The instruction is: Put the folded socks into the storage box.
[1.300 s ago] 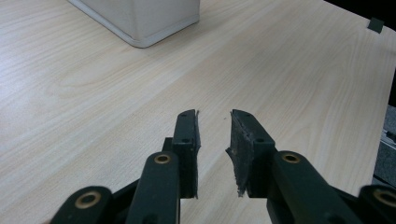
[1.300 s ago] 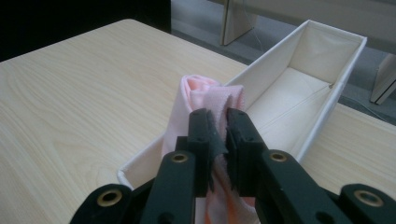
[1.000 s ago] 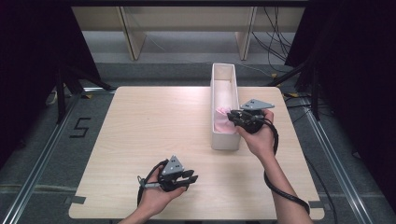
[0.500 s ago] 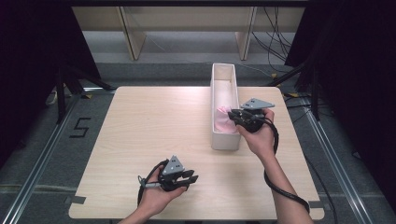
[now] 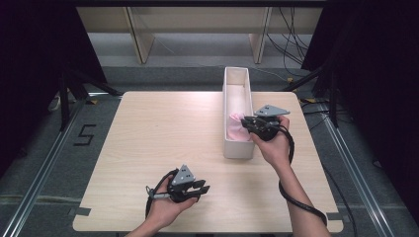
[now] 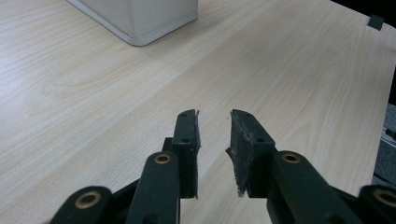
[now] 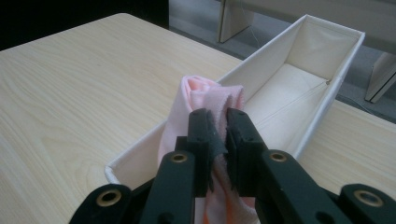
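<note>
Pink cloth gripped over the white box

High view: right tongs (image 5: 248, 123) pinch the pink cloth (image 5: 236, 126) inside the white box (image 5: 237, 150); left tongs (image 5: 203, 187) rest low on the counter (image 5: 158, 133).
Left gripper view: its 2 jaws stand slightly apart, holding nothing.
Right gripper view: jaws closed on cloth.

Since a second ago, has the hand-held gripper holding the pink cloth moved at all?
No. The right hand-held gripper sits at the same spot over the white box, clamped on the pink cloth.

Soft pink cloth (image 7: 205, 100), matt white fabric bin (image 7: 322, 51), smooth pale wood-grain table (image 5: 163, 128).
</note>
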Action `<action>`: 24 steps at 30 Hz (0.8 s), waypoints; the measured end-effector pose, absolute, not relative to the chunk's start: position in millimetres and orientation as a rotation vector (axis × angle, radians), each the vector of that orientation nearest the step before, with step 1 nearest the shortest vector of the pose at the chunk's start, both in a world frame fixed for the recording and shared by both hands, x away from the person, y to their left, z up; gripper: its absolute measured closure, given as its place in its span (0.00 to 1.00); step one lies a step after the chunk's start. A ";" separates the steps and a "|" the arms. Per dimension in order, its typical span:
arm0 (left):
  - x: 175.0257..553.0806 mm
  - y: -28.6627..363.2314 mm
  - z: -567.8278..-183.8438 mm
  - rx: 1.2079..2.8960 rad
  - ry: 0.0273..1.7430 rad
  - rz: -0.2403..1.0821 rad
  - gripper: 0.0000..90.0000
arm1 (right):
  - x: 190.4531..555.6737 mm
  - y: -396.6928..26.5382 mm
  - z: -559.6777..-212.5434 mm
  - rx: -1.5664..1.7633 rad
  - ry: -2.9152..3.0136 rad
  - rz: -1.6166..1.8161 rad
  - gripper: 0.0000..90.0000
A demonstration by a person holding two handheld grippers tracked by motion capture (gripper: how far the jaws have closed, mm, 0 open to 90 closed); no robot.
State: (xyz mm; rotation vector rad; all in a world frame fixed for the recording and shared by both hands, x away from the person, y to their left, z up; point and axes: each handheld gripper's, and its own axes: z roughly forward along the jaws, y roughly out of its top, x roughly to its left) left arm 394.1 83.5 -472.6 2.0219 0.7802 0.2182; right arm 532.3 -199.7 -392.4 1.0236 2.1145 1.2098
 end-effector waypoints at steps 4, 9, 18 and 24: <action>394.1 83.6 -472.7 2.018 0.782 0.220 0.79 | 532.3 -199.1 -394.1 1.030 2.125 1.211 0.90; 394.7 85.4 -472.9 2.037 0.767 0.211 0.79 | 533.2 -199.3 -395.9 1.016 2.116 1.218 0.90; 394.0 84.8 -474.3 2.020 0.784 0.213 0.79 | 533.0 -199.1 -401.7 1.014 2.119 1.210 0.90; 393.9 84.7 -474.7 2.021 0.781 0.205 0.79 | 532.1 -199.1 -403.1 1.033 2.134 1.212 0.90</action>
